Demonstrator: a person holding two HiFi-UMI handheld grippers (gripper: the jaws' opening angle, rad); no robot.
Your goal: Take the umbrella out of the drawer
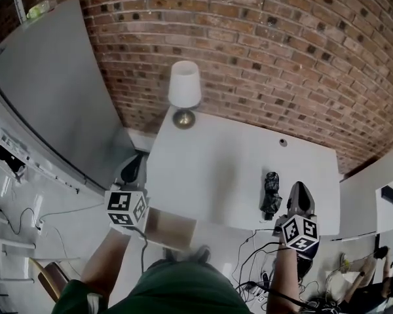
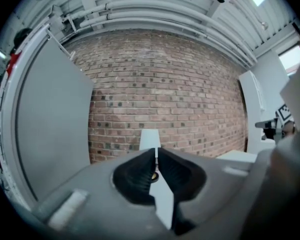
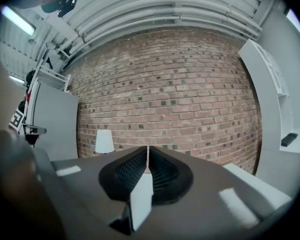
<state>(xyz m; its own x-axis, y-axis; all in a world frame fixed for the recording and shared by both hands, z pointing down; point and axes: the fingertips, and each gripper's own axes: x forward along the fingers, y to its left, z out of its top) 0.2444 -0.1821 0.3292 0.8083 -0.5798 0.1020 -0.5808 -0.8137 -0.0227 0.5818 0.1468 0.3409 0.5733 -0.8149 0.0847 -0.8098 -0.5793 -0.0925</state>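
The umbrella lies on the table, just beside our right gripper. Its jaws and those of our left gripper are closed on nothing.

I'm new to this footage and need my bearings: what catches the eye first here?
The red brick wall fills the background, with a white-shaded lamp standing at the far edge of the white table before it. A folded black umbrella lies on the table's near right part, just left of the right gripper; that gripper and the left gripper are both shut and empty.
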